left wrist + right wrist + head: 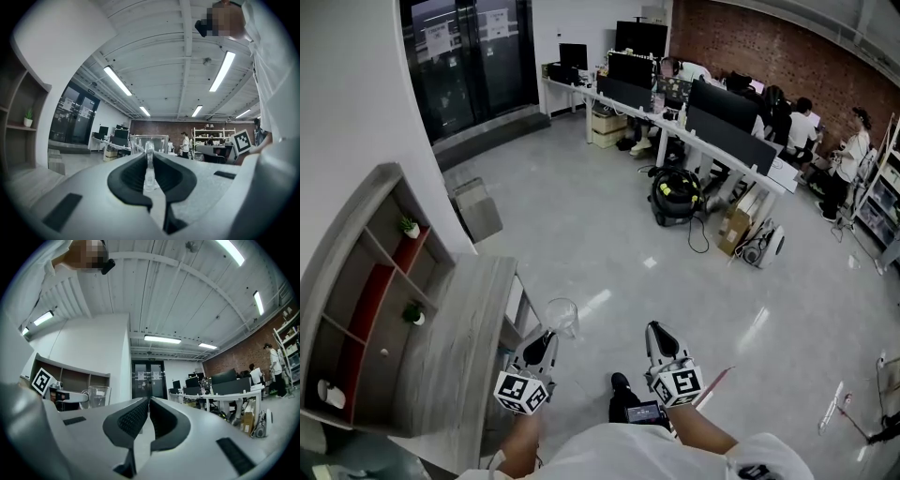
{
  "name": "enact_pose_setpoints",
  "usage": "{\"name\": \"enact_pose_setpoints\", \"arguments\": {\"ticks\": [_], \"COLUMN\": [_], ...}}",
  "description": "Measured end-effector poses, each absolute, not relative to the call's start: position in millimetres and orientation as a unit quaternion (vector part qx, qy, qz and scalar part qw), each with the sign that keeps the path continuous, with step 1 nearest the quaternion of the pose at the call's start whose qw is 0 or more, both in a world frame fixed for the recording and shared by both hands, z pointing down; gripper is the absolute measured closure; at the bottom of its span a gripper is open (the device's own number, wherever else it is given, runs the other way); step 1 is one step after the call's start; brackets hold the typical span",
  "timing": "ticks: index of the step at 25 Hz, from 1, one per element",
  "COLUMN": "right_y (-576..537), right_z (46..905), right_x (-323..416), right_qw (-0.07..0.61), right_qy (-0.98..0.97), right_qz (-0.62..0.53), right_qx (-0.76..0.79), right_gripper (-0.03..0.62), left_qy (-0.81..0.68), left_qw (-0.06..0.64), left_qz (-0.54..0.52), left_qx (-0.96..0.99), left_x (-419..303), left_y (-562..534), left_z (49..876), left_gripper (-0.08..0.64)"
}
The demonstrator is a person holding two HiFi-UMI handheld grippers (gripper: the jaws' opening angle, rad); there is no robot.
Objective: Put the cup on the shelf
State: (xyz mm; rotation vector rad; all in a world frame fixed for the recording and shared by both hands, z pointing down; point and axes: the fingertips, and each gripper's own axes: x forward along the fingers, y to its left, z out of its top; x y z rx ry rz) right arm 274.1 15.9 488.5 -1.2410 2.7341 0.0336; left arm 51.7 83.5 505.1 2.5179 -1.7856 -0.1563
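- The left tongs (546, 339) are clamped on the handle of a clear glass cup (562, 317). They hold it upright in the air above the floor (600, 244), just right of the shelf (356, 272).
- In the left gripper view the handle is pinched between the two dark pads, and the cup's body stands just past the tips.
- The right tongs (657, 330) are held beside the left ones, apart from the cup. Their jaws are closed together with nothing between them.
- The shelf stands at the left against a white wall. Its compartments are open, some have red backs, and two of them each hold a small potted plant (410, 225).
- Farther off, a black and yellow vacuum cleaner (675, 195) sits on the grey glossy floor.
- Behind it runs a long counter (773, 173) with dark monitors, where people sit in front of a brick wall (787, 47).
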Motion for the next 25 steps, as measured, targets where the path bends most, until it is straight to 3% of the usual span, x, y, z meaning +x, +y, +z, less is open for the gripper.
{"name": "enact_pose_setpoints", "arguments": {"ticks": [16,25], "right_y": [-215.3,-284.3], "right_z": [481.5,475.2], "right_x": [212.0,175.7], "right_qw": [0.092,0.096], "right_qy": [0.942,0.957], "right_qz": [-0.005,-0.003], "right_qx": [-0.323,-0.275], "right_gripper": [0.555,0.555], "left_qy": [-0.653,-0.692], "left_qw": [0.026,0.021], "left_qz": [-0.068,-0.067], "left_qx": [0.754,0.718], "left_x": [3.9,-24.5], "left_y": [-86.8,-136.0], "left_z": [484.5,485.1], "left_gripper": [0.529,0.529]}}
